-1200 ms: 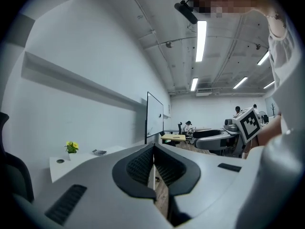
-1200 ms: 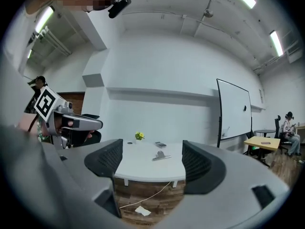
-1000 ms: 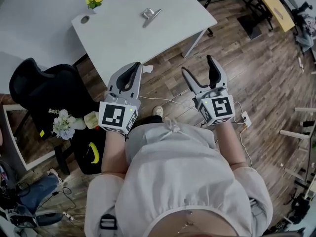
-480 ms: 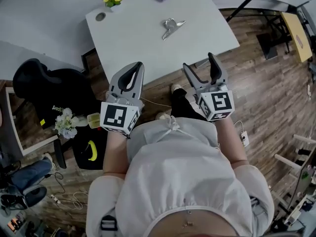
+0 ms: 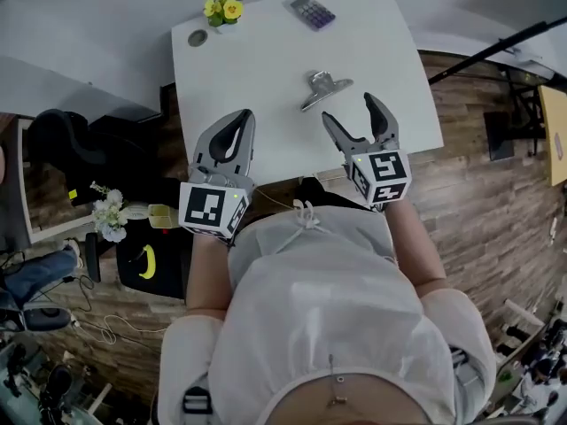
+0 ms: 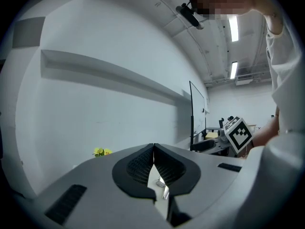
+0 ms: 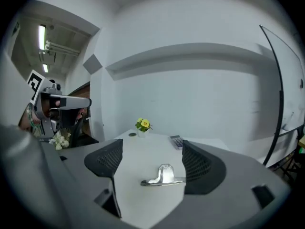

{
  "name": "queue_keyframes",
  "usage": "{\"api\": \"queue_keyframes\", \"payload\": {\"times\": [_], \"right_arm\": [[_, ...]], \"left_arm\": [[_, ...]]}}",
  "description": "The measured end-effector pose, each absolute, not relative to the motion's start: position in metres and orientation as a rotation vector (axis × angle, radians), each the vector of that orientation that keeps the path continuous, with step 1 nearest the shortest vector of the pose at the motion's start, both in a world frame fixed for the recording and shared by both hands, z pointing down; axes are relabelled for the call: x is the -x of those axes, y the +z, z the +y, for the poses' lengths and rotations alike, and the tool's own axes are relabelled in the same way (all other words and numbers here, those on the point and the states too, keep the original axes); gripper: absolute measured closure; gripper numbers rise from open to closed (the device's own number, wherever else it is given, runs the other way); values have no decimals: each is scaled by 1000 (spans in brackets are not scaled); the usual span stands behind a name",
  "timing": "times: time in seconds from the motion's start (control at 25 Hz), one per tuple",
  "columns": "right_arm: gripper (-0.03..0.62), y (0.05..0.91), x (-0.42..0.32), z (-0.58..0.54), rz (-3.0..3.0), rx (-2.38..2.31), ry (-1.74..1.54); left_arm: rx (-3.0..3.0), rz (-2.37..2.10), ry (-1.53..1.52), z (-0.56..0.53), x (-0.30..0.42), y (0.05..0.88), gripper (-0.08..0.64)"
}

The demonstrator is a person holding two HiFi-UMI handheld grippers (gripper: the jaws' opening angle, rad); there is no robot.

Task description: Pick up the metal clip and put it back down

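Observation:
The metal clip (image 5: 322, 88) lies on the white table (image 5: 257, 69), a little past its middle. In the right gripper view the clip (image 7: 162, 175) shows straight ahead between the jaws, some way off. My right gripper (image 5: 359, 122) is open over the table's near edge, just short of the clip, with nothing in it. My left gripper (image 5: 234, 129) hovers over the near edge further left, its jaws closed together and empty. The left gripper (image 6: 154, 152) view shows only a thin slit between the pads.
A small pot of yellow flowers (image 5: 222, 10), a round cable hole (image 5: 197, 37) and a calculator (image 5: 313, 11) sit along the table's far side. A black chair (image 5: 66, 144) and a stool with white flowers (image 5: 110, 220) stand to the left. Wood floor lies to the right.
The person has stepped up to the table. Both grippers now reach over its near edge, and the clip lies much closer to the right gripper. Jaw states are unchanged.

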State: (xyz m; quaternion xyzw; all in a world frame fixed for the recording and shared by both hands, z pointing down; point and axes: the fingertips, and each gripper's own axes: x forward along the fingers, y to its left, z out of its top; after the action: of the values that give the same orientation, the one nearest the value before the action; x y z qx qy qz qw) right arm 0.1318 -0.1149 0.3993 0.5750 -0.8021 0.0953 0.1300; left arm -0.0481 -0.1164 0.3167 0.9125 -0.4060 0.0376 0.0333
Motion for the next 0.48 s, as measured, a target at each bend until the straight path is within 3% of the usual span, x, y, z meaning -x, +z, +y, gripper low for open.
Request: {"api": "queue_keyframes", "payload": {"times": [0.48], "right_arm": [[204, 504, -131, -209, -2297, -1334, 488]], "left_arm": [[-2647, -1401, 301, -179, 27, 380, 541]]}}
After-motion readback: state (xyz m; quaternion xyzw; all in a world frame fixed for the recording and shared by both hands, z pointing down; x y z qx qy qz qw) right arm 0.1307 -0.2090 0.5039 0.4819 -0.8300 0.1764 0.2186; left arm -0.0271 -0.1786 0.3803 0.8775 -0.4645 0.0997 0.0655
